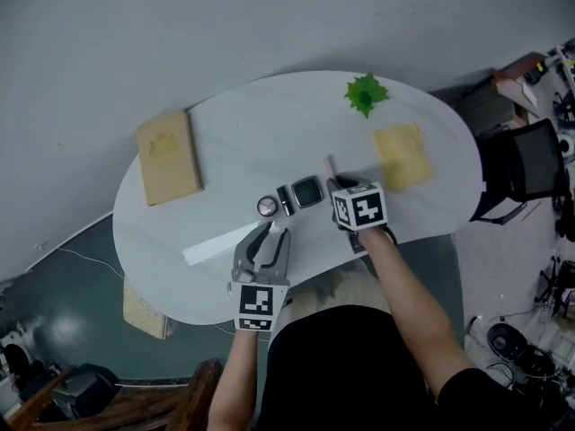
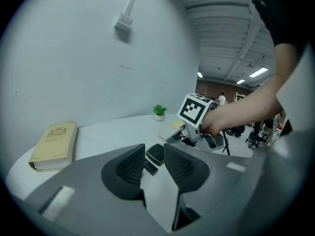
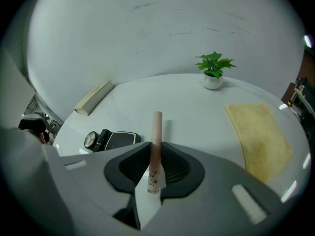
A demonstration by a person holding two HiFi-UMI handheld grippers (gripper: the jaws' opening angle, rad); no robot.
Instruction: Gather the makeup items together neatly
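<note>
Between the right tongs (image 3: 156, 151), a pink tube (image 3: 156, 128)

White rounded table (image 1: 252, 133): tan book (image 1: 168, 156) on the left, potted plant (image 1: 366, 93) at the far edge, yellow cloth (image 1: 402, 155) on the right. Mid-table (packed close together): round compact (image 1: 267, 206), slim black case (image 1: 285, 199), square black compact (image 1: 307, 191).

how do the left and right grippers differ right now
The left gripper has its jaws apart with nothing between them; the right gripper is shut on a slim pink tube. The left sits nearer the person, the right further in beside the square compact. Both are over the white table.
</note>
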